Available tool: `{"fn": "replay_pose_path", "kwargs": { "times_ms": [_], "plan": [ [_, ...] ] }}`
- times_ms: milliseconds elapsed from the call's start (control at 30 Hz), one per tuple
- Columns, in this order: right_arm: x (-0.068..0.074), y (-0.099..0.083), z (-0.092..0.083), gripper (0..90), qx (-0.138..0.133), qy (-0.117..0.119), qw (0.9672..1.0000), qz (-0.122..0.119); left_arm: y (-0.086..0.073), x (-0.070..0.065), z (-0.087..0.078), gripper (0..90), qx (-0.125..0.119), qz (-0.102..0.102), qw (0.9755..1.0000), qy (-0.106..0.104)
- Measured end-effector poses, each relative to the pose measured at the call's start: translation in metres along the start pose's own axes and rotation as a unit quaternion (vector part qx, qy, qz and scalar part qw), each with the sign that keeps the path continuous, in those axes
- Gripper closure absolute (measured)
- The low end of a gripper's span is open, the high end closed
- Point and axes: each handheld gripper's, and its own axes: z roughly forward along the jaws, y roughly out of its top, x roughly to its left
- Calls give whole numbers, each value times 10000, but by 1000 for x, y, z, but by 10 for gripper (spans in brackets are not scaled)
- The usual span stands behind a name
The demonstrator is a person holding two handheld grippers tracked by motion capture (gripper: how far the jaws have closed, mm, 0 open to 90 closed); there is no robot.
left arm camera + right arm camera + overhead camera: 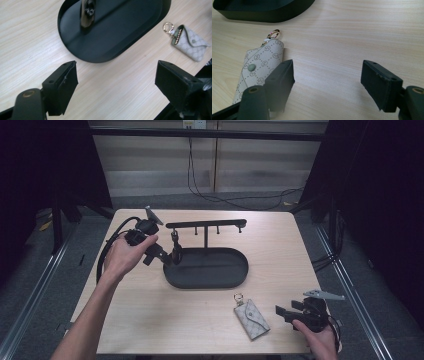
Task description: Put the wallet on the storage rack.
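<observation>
My left gripper (161, 256) is held above the left part of the table (150, 320), close to the left end of the black oval tray (240, 270); its jaws stand wide apart with nothing between them, and in the left gripper view bare wood and the tray's near rim lie between the two pads. I read a dark key holder (176, 251) hanging from the leftmost hook of the black T-shaped rack (206, 225) that rises from the tray; it hangs just beside the gripper's tips, and I cannot tell from the high view whether they touch. In the left gripper view the same key holder (87, 12) appears blurred over the tray floor (120, 32), clear of the pads. My right gripper (286, 313) rests low at the near right corner of the table, held in the right hand (320, 340), with its jaws also wide and empty. The pale patterned key pouch (251, 318) lies flat on the table just to the left of that gripper, its gold ring (239, 296) pointing toward the tray. In the right gripper view the pouch (259, 65) lies beside and partly behind the left-hand jaw, outside the gap.
</observation>
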Motion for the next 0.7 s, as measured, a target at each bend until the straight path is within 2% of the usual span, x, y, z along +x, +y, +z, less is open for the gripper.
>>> {"fn": "replay_pose_path", "kwargs": {
  "times_ms": [133, 233, 300, 467, 567, 700],
  "plan": [
    [1, 1, 2, 265, 50, 8, 10000, 9, -9, 2, -2, 204, -112, 66, 9999, 57],
    [0, 1, 2, 265, 47, -6, 10000, 16, -17, 7, -3, 238, -313, -6, 9994, 142],
    [-1, 1, 2, 265, 47, -11, 10000, 20, -23, 11, -1, 244, -325, -21, 9995, 35],
    [0, 0, 1, 267, 19, -27, 10000, 33, -40, 12, 3, 249, -464, -107, 9989, 48],
    [0, 0, 0, 267, -1, -42, 10000, 40, -49, 13, 5, 243, -545, -129, 9984, -49],
    [1, 1, -1, 267, -40, -32, 10000, 54, -60, 12, 7, 240, -634, -134, 9979, 1]
  ]
}}
